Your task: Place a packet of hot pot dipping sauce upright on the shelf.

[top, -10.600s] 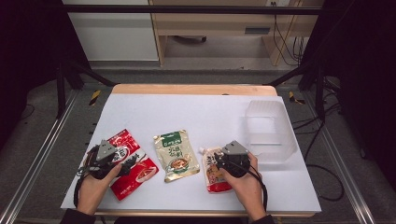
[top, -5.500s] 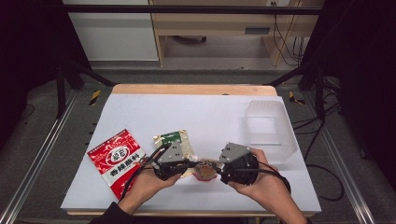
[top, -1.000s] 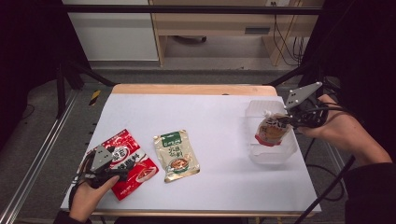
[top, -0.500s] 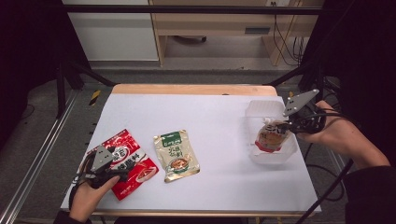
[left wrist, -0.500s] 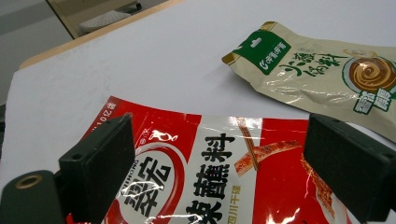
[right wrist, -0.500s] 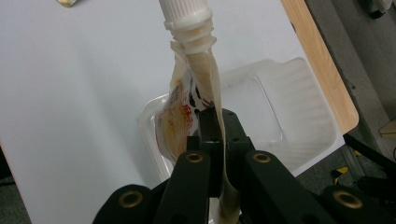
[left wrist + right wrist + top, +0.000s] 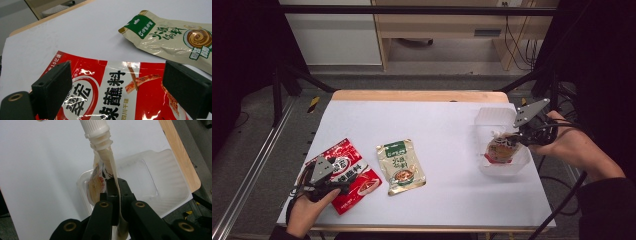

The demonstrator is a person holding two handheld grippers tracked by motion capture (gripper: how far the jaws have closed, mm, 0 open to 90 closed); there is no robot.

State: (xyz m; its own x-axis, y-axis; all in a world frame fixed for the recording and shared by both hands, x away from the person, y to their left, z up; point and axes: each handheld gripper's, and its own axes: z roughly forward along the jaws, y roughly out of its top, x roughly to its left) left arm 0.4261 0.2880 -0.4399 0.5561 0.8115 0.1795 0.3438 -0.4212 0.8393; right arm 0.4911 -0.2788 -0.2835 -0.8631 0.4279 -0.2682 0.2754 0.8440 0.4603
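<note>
My right gripper [image 7: 516, 139] [image 7: 116, 187] is shut on a spouted pouch [image 7: 501, 149] [image 7: 102, 170] with a white screw cap. It holds the pouch low inside the clear plastic tub [image 7: 492, 116] [image 7: 160, 175] at the table's right. A red sauce packet [image 7: 347, 175] [image 7: 117, 92] lies at the front left. My left gripper [image 7: 344, 186] [image 7: 117, 87] rests over it, open, with its black jaws wide on either side of the packet's print. A green and beige sauce packet [image 7: 401, 167] [image 7: 172, 37] lies flat in the middle of the table.
The white table [image 7: 437, 125] has a wooden far edge. Metal frame rails run along the left side, and cables hang at the right. A light cabinet stands beyond the table.
My right gripper has lowered the spouted pouch further down into the clear tub. The left gripper has stayed on the red packet.
</note>
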